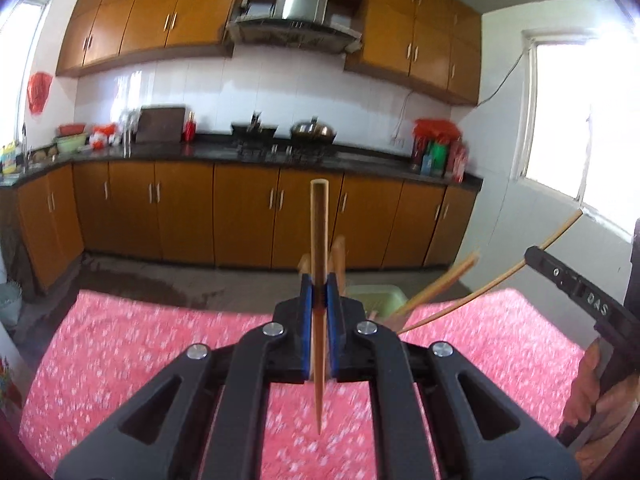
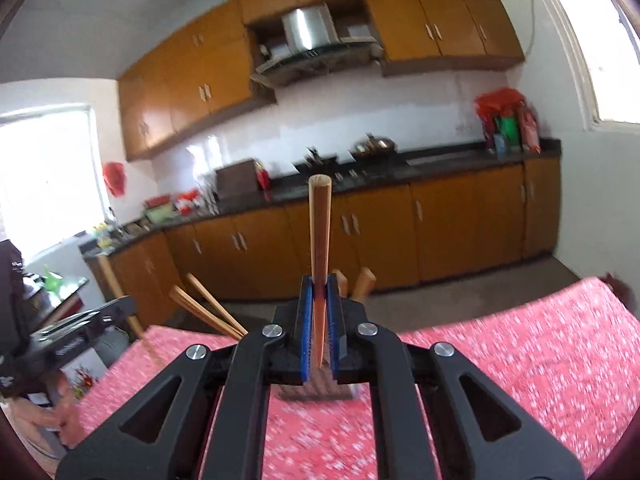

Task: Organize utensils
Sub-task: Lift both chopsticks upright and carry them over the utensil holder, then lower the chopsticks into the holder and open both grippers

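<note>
We see the left gripper (image 1: 319,294) clamped on a single chopstick (image 1: 319,240), which stands nearly upright between the blue pads (image 1: 305,320), its blunt end up and its pointed tip hanging below the jaws over the red flowered tablecloth (image 1: 140,340). Just beyond this gripper stands a pale green holder (image 1: 376,298) with further chopsticks (image 1: 440,284) leaning out of it to the right. Right of the holder we see the right gripper (image 1: 576,288), a hand (image 1: 592,392) on its handle, and a thin stick running through its tip.

From its own camera, the right gripper (image 2: 319,296) is likewise closed on one upright chopstick (image 2: 319,248). Behind it more chopsticks (image 2: 208,312) fan out to the left and the left gripper (image 2: 76,328) sits at the left. Beyond the tablecloth (image 2: 520,352) run wooden kitchen cabinets (image 2: 440,224) under a dark counter (image 2: 460,158).
</note>
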`<state>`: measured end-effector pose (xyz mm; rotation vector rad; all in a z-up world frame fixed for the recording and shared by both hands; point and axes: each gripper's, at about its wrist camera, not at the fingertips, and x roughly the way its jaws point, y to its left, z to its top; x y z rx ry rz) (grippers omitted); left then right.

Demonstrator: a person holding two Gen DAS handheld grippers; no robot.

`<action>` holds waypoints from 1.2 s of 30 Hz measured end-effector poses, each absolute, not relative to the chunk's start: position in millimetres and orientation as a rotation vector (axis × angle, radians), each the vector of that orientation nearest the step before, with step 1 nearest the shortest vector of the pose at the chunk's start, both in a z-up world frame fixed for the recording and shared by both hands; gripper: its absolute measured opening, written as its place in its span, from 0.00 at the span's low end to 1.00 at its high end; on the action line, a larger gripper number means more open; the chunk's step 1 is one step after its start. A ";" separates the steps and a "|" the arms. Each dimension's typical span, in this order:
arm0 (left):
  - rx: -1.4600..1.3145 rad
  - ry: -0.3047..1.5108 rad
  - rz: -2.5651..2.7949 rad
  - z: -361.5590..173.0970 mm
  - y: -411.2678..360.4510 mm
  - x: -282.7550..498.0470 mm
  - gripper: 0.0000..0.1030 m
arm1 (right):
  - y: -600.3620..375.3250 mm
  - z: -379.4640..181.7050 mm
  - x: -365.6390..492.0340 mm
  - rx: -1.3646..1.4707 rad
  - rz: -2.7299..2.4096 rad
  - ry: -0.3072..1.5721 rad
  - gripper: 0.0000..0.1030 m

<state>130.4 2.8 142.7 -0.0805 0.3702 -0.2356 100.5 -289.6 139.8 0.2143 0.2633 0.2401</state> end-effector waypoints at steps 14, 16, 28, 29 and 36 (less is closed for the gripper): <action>-0.165 0.123 -0.154 188.5 -40.9 184.5 0.08 | -262.5 146.0 148.3 0.147 0.231 0.287 0.08; -0.177 0.152 -0.156 177.4 -45.1 196.9 0.08 | -262.7 140.0 155.1 0.152 0.226 0.310 0.08; -0.199 0.229 -0.170 149.4 -35.4 213.3 0.28 | -256.5 126.2 165.8 0.153 0.203 0.351 0.25; -0.204 0.224 -0.169 151.0 -32.3 209.8 0.32 | -256.8 128.1 163.7 0.152 0.200 0.340 0.27; -0.184 0.203 -0.153 161.1 -10.1 171.7 0.69 | -262.4 142.2 128.9 0.127 0.157 0.234 0.58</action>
